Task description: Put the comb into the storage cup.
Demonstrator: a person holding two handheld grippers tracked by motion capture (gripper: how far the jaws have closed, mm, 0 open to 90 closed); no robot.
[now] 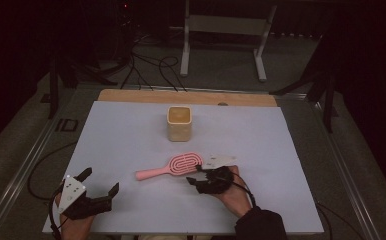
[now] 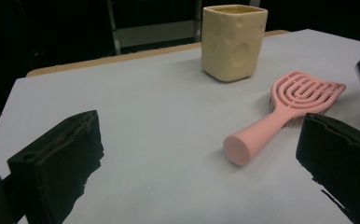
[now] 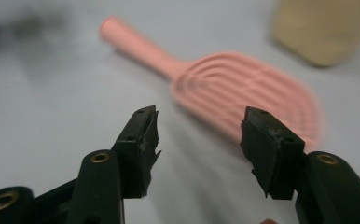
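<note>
Right now the right gripper point(image 3: 199, 140) has its jaws parted, nothing between them, the pink hairbrush point(image 3: 225, 84) lying flat on the table point(image 1: 126, 140) just beyond its tips, not touched. Left gripper point(image 1: 100, 182) gapes wide and empty, well apart from the brush handle. Cream square cup point(image 1: 179, 123) stands upright behind the brush; contents unclear.

A dim lab or recording studio. Beyond the white-topped table point(image 1: 131, 135), far past the right gripper point(image 1: 197, 178), loose cables point(image 1: 151, 67) trail over grey floor between a metal frame point(image 1: 223, 30) and black stands point(image 1: 326, 85).
</note>
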